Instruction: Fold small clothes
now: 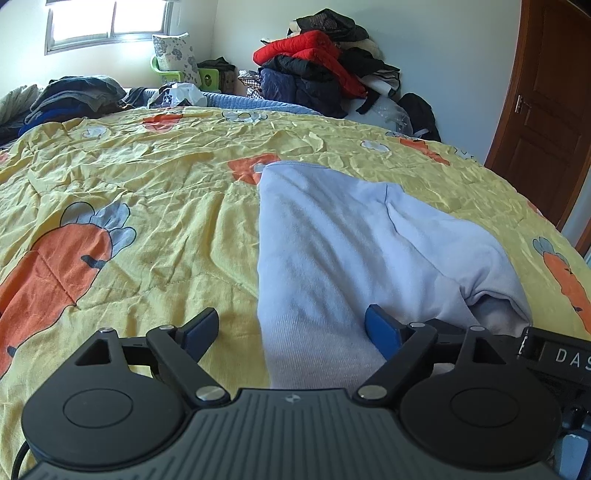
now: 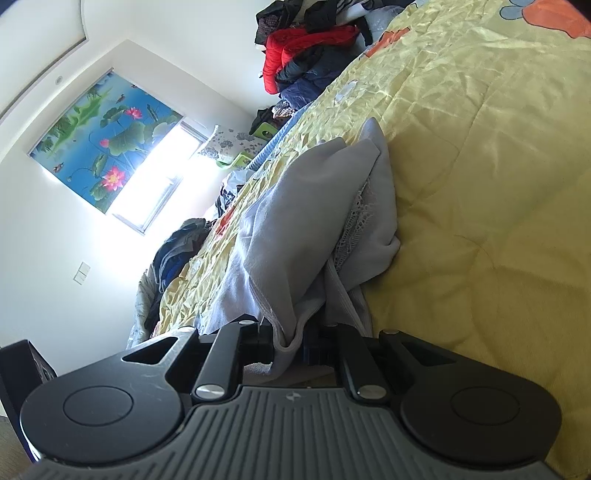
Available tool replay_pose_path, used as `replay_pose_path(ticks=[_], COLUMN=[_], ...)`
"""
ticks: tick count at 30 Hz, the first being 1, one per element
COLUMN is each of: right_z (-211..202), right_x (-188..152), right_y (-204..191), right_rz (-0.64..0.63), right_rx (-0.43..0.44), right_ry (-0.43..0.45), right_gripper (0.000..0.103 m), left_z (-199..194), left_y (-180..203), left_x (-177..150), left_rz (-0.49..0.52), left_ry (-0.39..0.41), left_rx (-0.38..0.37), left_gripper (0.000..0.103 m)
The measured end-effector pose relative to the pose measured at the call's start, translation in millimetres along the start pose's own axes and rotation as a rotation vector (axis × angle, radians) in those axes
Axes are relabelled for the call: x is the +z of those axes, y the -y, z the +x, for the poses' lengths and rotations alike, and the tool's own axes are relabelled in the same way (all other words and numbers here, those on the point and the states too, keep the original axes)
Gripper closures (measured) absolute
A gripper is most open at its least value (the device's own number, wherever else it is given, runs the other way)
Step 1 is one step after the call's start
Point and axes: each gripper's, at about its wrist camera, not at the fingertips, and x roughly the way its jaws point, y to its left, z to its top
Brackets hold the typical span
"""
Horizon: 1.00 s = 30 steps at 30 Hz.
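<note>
A pale blue small garment [image 1: 332,251] lies partly folded on the yellow carrot-print quilt [image 1: 129,177], its ribbed hem nearest me. My left gripper [image 1: 291,328] stands open low over that hem: the left finger is above the quilt, the right finger above the cloth, and neither pad presses on it. Part of my right gripper's body [image 1: 557,354] shows at the right edge. In the right wrist view, which is rolled sideways, the same garment [image 2: 295,221] bunches up from the quilt [image 2: 480,184], and my right gripper [image 2: 291,343] is shut on its near edge.
A heap of jackets, one of them red [image 1: 317,70], leans on the far wall. Dark folded clothes [image 1: 74,96] lie at the bed's far left. A brown door [image 1: 546,110] stands to the right. A window [image 1: 107,22] and a green chair [image 1: 166,74] are behind the bed.
</note>
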Motion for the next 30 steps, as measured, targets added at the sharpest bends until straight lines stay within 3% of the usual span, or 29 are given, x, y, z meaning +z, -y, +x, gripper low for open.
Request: replay_pose_path(ticks=[8, 13, 16, 18, 20, 21, 26, 28, 30], right_z=[-1, -1, -5, -8, -12, -12, -2, 6, 14], right_x=[-2, 4, 11, 21, 31, 38, 71, 81, 87], right_y=[-7, 5, 6, 7, 6, 6, 11, 16, 19], right_rz=[-0.040, 0.040, 0.071, 0.095, 0.111, 0.111, 0.109, 0.131, 0.127], right_rx=[-0.027, 0.036, 0.090, 0.117, 0.142, 0.144, 0.084, 0.061, 0.043], right_ry=[0.016, -0.009, -0.016, -0.006, 0.017, 0.027, 0.040, 0.026, 0.005], right_gripper=[0.092, 0.088, 0.070, 0.047, 0.032, 0.030, 0.036, 0.050, 0.090], left_z=[-1, 1, 1, 1, 1, 1, 2, 1, -3], left_y=[1, -5, -6, -7, -7, -7, -6, -5, -4], left_x=[-8, -9, -10, -10, -10, -10, -10, -9, -8], left_rz=[0.015, -0.009, -0.014, -0.014, -0.015, -0.016, -0.016, -0.014, -0.015], left_ry=[0.042, 0.044, 0.044, 0.045, 0.045, 0.045, 0.045, 0.048, 0.075], left_rx=[0.007, -0.007, -0.016, -0.016, -0.017, -0.018, -0.018, -0.015, -0.010], left_gripper=[0.011, 0.009, 0.006, 0.006, 0.006, 0.006, 0.005, 0.005, 0.005])
